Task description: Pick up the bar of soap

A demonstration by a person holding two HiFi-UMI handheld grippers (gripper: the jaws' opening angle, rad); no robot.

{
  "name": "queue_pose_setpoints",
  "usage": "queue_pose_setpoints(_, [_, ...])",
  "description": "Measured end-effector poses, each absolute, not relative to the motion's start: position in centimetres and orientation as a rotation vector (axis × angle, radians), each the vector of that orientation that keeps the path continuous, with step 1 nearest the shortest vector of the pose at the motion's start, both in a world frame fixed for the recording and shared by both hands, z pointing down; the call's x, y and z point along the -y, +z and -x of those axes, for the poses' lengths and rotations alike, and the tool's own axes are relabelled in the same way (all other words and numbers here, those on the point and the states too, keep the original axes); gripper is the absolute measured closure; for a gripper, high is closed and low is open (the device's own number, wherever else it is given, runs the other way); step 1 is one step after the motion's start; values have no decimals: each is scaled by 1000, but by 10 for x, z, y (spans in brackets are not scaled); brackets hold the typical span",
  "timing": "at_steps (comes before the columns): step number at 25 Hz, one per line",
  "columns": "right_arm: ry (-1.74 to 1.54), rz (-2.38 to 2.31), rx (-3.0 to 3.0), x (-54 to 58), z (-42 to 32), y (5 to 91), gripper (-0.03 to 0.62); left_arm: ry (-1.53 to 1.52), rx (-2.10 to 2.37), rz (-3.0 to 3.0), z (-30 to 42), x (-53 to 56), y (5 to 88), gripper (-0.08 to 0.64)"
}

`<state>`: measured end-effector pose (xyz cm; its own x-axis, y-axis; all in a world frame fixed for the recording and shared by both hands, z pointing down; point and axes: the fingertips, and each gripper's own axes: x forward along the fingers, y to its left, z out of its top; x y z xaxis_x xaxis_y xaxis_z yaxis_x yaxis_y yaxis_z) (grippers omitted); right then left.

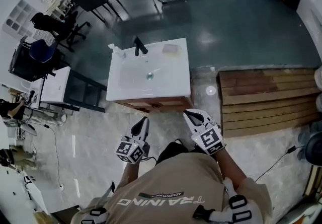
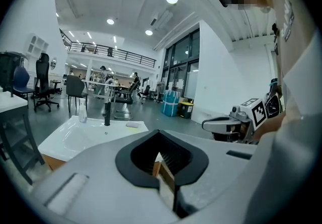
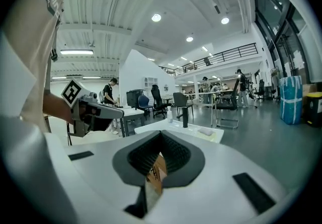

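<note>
Two pairs of jaws are pressing shut on nothing: the left gripper (image 1: 144,121) and the right gripper (image 1: 189,114) are hovering in front of the sink (image 1: 121,92). The soap (image 1: 171,50) is lying flat on the sink's far right corner, right of the faucet (image 1: 139,46), its long axis running left to right along the back edge. It is sitting well apart from both grippers, ahead of the right one.

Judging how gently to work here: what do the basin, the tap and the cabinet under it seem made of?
Basin: likely glazed ceramic, glossy white with soft highlights. Tap: probably metal, matte black, no glare. Cabinet: wood or wood veneer, brown front.
</note>
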<state>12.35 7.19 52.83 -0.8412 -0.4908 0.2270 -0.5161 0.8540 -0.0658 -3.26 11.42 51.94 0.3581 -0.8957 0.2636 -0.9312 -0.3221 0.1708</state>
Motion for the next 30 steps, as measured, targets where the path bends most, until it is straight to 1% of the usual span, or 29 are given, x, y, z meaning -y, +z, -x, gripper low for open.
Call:
queue_pose_setpoints(7, [228, -737, 2817, -44, -103, 551, 588, 149, 1617, -2335, 50, -83, 531, 568])
queue_pose_setpoints(10, [209, -758, 2807, -26, -94, 546, 588, 119, 1599, -2334, 59, -63, 535, 568])
queue_pose_setpoints(16, [216, -796, 2771, 1, -73, 523, 588, 110, 1548, -2425, 74, -25, 514, 568])
queue_pose_setpoints(22, [187, -855, 2755, 29, -33, 514, 588, 142, 1517, -2498, 109, 3, 516, 568])
queue_pose_setpoints(30, [289, -933, 2742, 46, 7, 517, 588, 65, 1435, -2525, 150, 30, 518, 568])
